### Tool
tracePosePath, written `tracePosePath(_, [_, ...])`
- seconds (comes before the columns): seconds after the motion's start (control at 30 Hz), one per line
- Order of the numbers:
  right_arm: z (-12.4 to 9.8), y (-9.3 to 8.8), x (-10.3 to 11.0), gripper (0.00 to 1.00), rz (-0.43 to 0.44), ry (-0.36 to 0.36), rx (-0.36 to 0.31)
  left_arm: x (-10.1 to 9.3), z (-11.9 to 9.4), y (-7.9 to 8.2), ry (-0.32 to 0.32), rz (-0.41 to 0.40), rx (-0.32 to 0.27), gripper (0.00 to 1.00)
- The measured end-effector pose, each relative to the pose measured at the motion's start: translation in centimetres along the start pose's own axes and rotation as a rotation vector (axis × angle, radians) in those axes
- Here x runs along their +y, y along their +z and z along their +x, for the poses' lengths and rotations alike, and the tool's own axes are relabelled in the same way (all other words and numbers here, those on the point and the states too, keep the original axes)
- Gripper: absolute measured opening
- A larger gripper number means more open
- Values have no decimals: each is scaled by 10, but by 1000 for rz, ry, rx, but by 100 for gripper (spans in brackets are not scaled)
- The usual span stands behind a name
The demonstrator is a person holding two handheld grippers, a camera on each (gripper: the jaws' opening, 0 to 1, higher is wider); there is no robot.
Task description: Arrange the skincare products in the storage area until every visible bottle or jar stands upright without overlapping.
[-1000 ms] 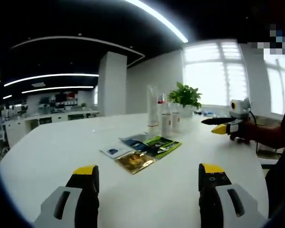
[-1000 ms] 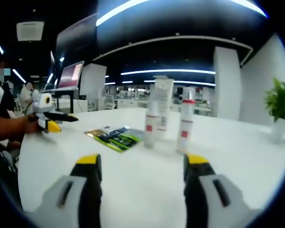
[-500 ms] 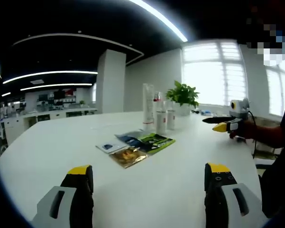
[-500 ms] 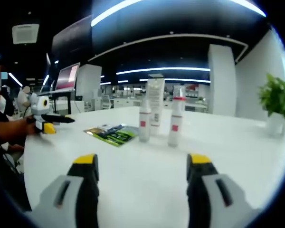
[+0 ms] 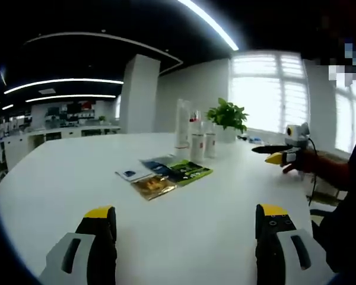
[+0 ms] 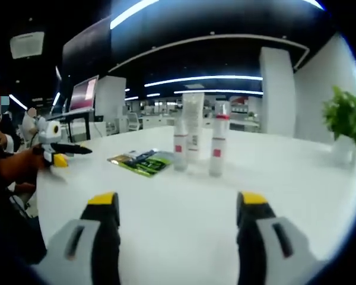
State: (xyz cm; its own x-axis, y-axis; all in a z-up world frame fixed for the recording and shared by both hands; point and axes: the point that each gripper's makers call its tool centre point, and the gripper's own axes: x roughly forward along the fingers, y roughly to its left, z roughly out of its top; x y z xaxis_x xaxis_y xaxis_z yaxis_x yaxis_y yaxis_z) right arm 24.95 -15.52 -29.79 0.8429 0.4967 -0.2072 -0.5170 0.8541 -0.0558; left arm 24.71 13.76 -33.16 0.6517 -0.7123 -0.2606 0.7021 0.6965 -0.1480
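Observation:
Three skincare containers stand upright close together on the white table [image 5: 59, 178]: a tall white tube [image 6: 193, 126], a small bottle [image 6: 180, 145] in front of it and a red-capped bottle [image 6: 217, 146] to its right. The left gripper view has the same group [image 5: 196, 139] far off. Several flat sachets [image 5: 163, 175] lie spread on the table, also seen as sachets [image 6: 141, 161] left of the bottles. My left gripper [image 5: 184, 222] is open over bare table. My right gripper [image 6: 178, 208] is open too, well short of the bottles. Each gripper appears in the other's view: right gripper [image 5: 273, 155], left gripper [image 6: 62, 153].
A potted plant [image 5: 227, 119] stands behind the bottles near the window, also seen as the plant [image 6: 346, 127] at the right. A person's arm [image 6: 12, 166] holds the far gripper. A screen on a stand [image 6: 86, 98] and office desks lie beyond the table.
Both views have pulled back slightly and tilted, so the bottles look a little smaller and farther. The products stand where they were. Both grippers stay open.

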Motion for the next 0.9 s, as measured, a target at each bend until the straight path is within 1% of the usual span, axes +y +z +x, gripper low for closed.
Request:
tracePosePath(0.1, [-2, 1, 0, 82, 0, 15, 34, -3, -2, 1, 8, 2, 24, 100])
tracePosePath(0.2, [-5, 0, 1, 83, -6, 26, 69, -7, -6, 3, 15, 21, 41, 100])
tracePosePath(0.3, [-9, 0, 2, 83, -15, 35, 91, -13, -11, 6, 13, 51, 62, 100])
tracePosePath(0.4, [-14, 3, 0, 85, -1, 34, 88, -23, -15, 7, -6, 63, 90, 100])
tracePosePath(0.47, [-17, 4, 0, 87, 12, 32, 84, -31, -17, 5, -31, 75, 108, 100])
tracePosePath(0.53, [-21, 4, -2, 88, 21, 25, 81, -39, -18, 4, -55, 69, 121, 100])
tracePosePath(0.73, [-29, 9, -4, 90, 10, 19, 81, -49, -23, 0, -68, 72, 143, 100])
tracePosePath(0.83, [-31, 13, -4, 95, -3, 13, 81, -51, -26, 2, -65, 70, 140, 100])
tracePosePath(0.9, [-33, 17, -2, 96, -8, 16, 84, -50, -30, 5, -51, 78, 129, 100])
